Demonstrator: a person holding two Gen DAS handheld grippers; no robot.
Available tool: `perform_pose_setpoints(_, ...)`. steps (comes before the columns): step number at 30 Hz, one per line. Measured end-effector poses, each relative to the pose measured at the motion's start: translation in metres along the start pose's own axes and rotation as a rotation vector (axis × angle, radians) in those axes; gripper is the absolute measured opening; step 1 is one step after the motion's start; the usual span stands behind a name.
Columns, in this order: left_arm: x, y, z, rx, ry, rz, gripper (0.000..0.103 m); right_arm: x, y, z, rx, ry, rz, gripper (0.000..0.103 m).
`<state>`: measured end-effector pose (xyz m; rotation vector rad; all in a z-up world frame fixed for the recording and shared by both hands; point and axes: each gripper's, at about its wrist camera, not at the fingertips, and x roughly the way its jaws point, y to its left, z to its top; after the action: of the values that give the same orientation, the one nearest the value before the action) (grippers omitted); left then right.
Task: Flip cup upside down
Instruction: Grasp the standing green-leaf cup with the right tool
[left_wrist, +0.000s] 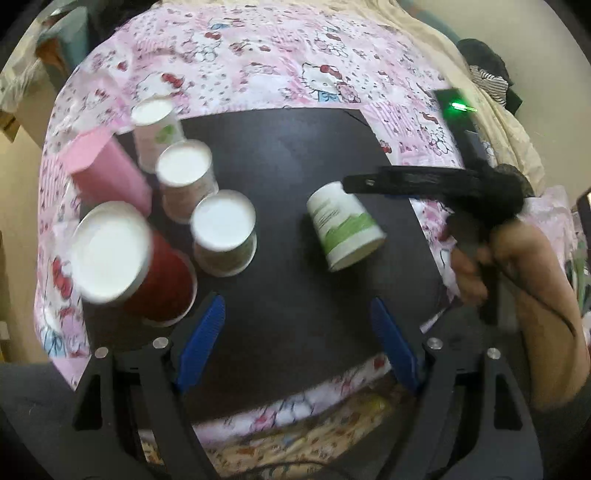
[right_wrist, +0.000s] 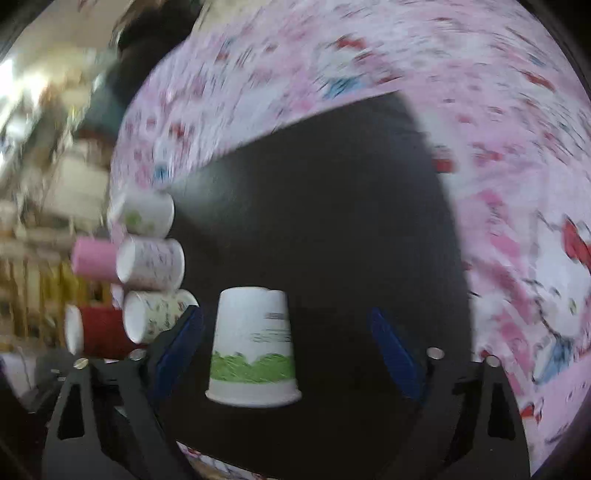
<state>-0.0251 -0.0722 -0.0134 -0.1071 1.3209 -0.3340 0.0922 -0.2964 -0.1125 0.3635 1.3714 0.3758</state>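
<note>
A white paper cup with a green band (left_wrist: 343, 229) is on the black mat (left_wrist: 280, 155), and it looks to stand wide rim down, narrow base up. In the right wrist view the same cup (right_wrist: 255, 343) sits between the blue fingers (right_wrist: 395, 354) of my right gripper (right_wrist: 286, 312), nearer the left one, with a gap on each side. From the left wrist view my right gripper (left_wrist: 351, 183) reaches in from the right at the cup's upper end. Nearer the mat's front, my left gripper (left_wrist: 295, 301) is open and holds nothing.
Several cups stand base up along the mat's left side: a red one (left_wrist: 155, 280), a pink one (left_wrist: 107, 173) and three white patterned ones (left_wrist: 225, 236). A pink printed cloth (left_wrist: 295, 59) surrounds the mat. A hand (left_wrist: 517, 266) holds the right gripper.
</note>
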Motion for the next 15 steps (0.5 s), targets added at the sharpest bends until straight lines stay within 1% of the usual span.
perform_pose_setpoints(2,-0.007,0.010,-0.009,0.002,0.001,-0.022,0.079,0.019,0.016,0.008,-0.068,0.046,-0.071,0.085)
perform_pose_setpoints(4,-0.014,0.019,-0.016,0.004,-0.013,-0.021,0.079,0.034,0.024,0.014,-0.102,0.098,-0.116,0.079)
perform_pose_setpoints(6,-0.021,0.032,-0.020,0.003,-0.026,-0.014,0.079,0.046,0.026,0.020,-0.106,0.149,-0.135,0.076)
perform_pose_setpoints(8,-0.027,0.043,-0.022,-0.003,-0.026,-0.026,0.079,0.055,0.030,0.025,-0.127,0.181,-0.180,0.074)
perform_pose_setpoints(9,-0.030,0.050,-0.022,-0.006,-0.030,-0.040,0.079,0.060,0.033,0.027,-0.142,0.205,-0.203,0.072)
perform_pose_setpoints(10,-0.031,0.055,-0.021,-0.009,-0.038,-0.045,0.079,0.063,0.036,0.029,-0.151,0.227,-0.212,0.066)
perform_pose_setpoints(11,-0.034,0.062,-0.021,-0.016,-0.047,-0.045,0.079,0.067,0.037,0.030,-0.157,0.246,-0.218,0.063)
perform_pose_setpoints(13,-0.036,0.078,-0.020,-0.040,-0.056,-0.046,0.079,0.071,0.042,0.030,-0.182,0.273,-0.233,0.033)
perform_pose_setpoints(15,-0.036,0.092,-0.020,-0.071,-0.069,-0.074,0.079,0.067,0.047,0.030,-0.193,0.260,-0.246,0.022)
